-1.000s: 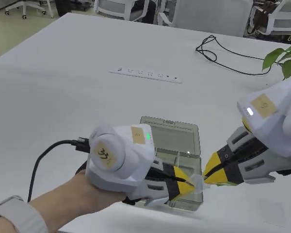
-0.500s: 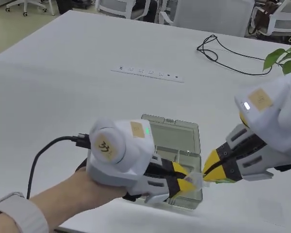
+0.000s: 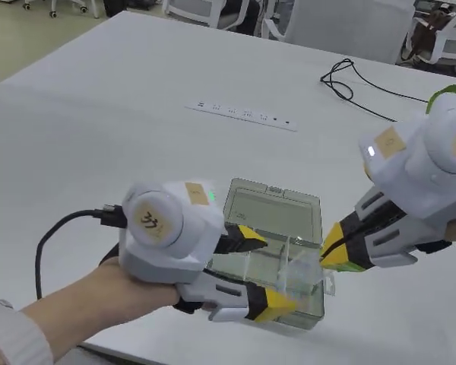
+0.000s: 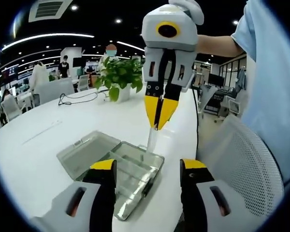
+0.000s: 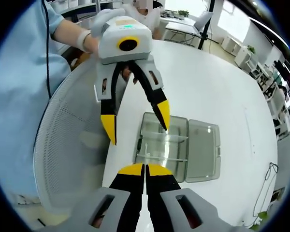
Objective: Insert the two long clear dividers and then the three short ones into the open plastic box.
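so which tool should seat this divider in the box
Right: the right tool is shut on the clear divider above the open box; the left tool is open, holding nothing.

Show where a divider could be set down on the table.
Bare white tabletop lies between the white power strip and the clear plastic box, and beyond the strip. Crowded at the box's near end, around the left gripper and right gripper.

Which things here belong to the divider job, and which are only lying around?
Job: open plastic box, clear divider held in the right gripper, left gripper with jaws apart.
Lying about: power strip, black cable, plant.
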A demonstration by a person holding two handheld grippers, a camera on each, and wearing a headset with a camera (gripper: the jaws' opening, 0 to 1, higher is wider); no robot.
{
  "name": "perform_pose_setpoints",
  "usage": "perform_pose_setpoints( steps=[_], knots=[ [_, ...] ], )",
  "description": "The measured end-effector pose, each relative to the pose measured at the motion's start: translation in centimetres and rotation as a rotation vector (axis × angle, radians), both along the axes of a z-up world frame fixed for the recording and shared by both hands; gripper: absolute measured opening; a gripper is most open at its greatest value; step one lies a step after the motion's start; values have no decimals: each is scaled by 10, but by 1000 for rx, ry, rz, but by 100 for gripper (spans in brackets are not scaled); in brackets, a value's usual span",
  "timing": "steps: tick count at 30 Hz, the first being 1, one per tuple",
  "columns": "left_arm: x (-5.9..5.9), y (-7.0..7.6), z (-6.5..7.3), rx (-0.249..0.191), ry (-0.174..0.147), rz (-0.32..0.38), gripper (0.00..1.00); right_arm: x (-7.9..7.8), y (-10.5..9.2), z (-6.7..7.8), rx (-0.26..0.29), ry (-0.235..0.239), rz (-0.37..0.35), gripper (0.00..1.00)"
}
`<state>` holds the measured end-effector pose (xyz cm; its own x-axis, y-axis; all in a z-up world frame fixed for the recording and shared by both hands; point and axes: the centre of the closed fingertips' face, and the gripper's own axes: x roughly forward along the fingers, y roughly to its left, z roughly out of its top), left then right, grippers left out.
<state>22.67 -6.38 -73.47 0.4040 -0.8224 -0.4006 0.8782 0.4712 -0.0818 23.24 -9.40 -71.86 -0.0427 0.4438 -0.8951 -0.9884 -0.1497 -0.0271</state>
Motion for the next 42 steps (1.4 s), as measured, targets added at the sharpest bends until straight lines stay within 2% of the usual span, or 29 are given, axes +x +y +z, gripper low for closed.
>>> perform_pose_setpoints(
  steps=[5, 13, 19, 21, 23, 29, 34, 42],
  knots=[
    [6, 17, -1, 4, 13, 64, 65, 11, 7, -1, -13, 9, -49, 2],
    [10, 37, -4, 9, 28, 134, 82, 19, 22, -7, -36, 5, -42, 2],
    [16, 49, -7, 15, 37, 193, 100, 25, 32, -15, -46, 12, -50, 2],
    [17, 54, -8, 26, 38, 206, 100, 27, 33, -18, -50, 12, -51, 2],
    [18, 57, -9, 20, 47, 211, 100, 28, 35, -19, -52, 15, -58, 2],
    [20, 64, -10, 14, 47, 231, 100, 30, 34, -27, -71, 27, -60, 2],
    [20, 65, -12, 11, 53, 238, 99, 32, 32, -35, -84, 31, -61, 2],
    [19, 64, -16, 7, 64, 236, 96, 33, 31, -40, -91, 45, -68, 2]
  ],
)
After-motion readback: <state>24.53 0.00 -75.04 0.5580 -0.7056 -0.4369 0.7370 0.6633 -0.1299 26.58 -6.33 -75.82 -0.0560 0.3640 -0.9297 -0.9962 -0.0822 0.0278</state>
